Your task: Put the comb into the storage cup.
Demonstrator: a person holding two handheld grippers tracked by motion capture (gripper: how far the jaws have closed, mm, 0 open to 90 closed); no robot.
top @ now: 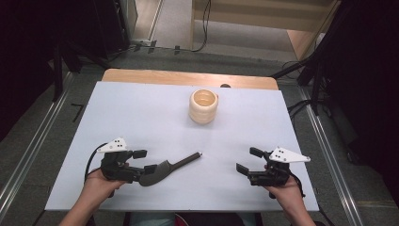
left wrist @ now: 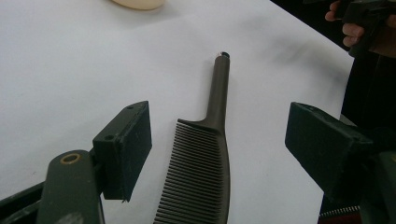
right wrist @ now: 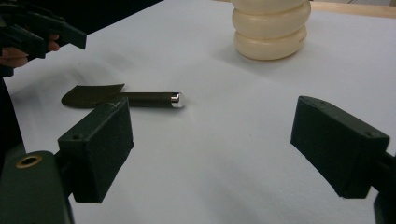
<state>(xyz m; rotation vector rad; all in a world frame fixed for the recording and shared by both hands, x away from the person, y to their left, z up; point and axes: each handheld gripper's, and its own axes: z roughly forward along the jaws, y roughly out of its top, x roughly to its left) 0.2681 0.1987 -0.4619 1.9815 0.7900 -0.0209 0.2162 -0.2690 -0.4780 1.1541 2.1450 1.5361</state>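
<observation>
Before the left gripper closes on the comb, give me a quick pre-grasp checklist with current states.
1. Left gripper open: ok, jaws stand wide apart.
2. Comb between the left jaws: ok, the toothed head lies in the gap, touching neither jaw.
3. Comb lying flat on the table: ok, handle pointing away toward the cup side.
4. Right gripper out of the way: ok, open and off to the right, holding nothing.
5. Cream ribbed cup clear of the comb: ok, upright, well beyond the handle tip.
6. Jaws low enough to catch the thin comb: cannot tell.
</observation>
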